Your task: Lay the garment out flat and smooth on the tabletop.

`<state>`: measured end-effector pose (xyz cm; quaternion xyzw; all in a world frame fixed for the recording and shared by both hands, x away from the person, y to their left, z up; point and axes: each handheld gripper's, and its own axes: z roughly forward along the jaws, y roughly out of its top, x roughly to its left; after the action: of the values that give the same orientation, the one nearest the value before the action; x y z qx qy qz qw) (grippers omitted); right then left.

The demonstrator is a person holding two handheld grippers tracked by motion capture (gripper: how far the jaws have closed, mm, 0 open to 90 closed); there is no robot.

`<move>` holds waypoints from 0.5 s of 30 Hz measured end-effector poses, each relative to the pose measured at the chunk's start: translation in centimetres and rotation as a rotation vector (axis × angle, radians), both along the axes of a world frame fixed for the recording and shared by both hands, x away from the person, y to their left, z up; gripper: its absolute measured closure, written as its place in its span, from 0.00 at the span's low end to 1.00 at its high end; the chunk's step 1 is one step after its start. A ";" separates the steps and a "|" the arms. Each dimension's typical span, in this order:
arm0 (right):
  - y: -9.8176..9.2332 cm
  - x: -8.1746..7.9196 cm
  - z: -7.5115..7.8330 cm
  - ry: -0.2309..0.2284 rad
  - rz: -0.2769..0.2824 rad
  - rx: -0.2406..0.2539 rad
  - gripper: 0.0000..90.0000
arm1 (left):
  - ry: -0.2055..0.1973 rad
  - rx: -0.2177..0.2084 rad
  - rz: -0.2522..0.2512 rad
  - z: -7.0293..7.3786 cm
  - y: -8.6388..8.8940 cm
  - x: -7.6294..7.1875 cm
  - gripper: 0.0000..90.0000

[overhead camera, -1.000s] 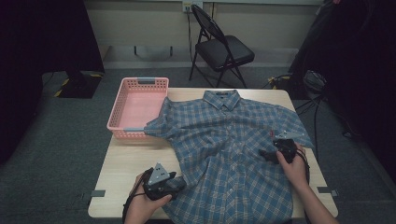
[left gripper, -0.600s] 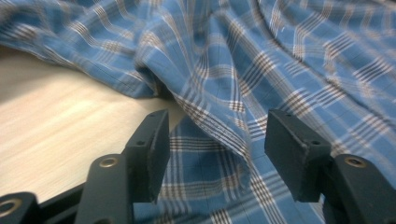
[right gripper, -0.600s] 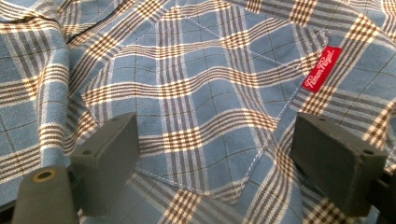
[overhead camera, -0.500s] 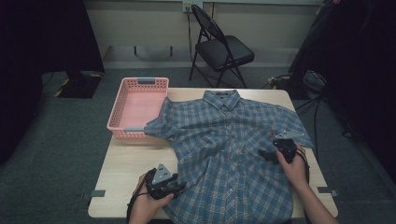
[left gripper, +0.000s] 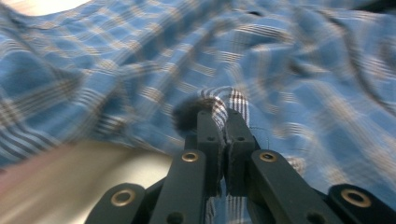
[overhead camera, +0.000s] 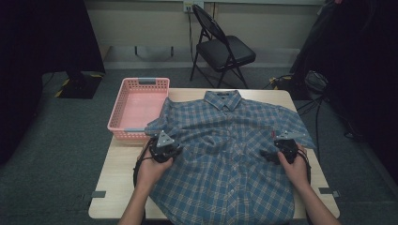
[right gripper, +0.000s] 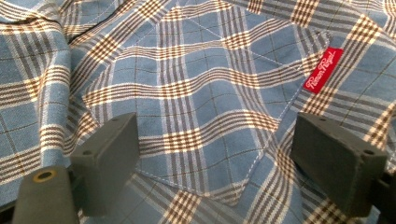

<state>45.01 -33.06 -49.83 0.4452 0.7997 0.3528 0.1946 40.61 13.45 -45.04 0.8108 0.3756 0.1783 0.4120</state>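
Observation:
A blue plaid shirt (overhead camera: 225, 150) lies spread front-up on the wooden table (overhead camera: 115, 187), collar toward the far edge. My left gripper (overhead camera: 176, 150) is at the shirt's left side, below the sleeve. Its jaws have just been closing and now pinch a raised fold of the plaid cloth (left gripper: 229, 98), so my left gripper (left gripper: 223, 111) is shut on it. My right gripper (overhead camera: 271, 150) rests over the shirt's right chest. In the right gripper view that gripper (right gripper: 233, 140) stands open, its pads wide apart over the chest pocket with a red label (right gripper: 323, 70).
A pink plastic basket (overhead camera: 138, 105) sits at the table's far left corner, with the shirt's left sleeve beside its edge. A black folding chair (overhead camera: 223, 47) stands behind the table. Bare wood shows along the table's left and front edges.
My left hand has moved away from the table's front edge, up along the shirt's left side, and its jaws have shut on a fold of cloth. The right hand has stayed put.

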 end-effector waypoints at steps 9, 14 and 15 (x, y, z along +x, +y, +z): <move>0.0 0.0 0.0 0.000 0.001 0.000 0.16 | -0.003 -0.004 0.040 -3.6 0.5 -0.1 0.62; 0.0 0.0 0.0 0.000 0.001 -0.001 0.16 | 0.013 -0.008 0.053 -3.4 1.7 -2.5 0.54; 0.0 0.0 0.0 -0.001 0.001 -0.001 0.16 | 0.024 0.013 0.050 -3.7 1.7 -2.8 0.60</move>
<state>45.04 -33.04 -49.83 0.4448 0.7998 0.3528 0.1948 37.85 15.18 -48.69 0.8058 0.3994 0.1812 0.3979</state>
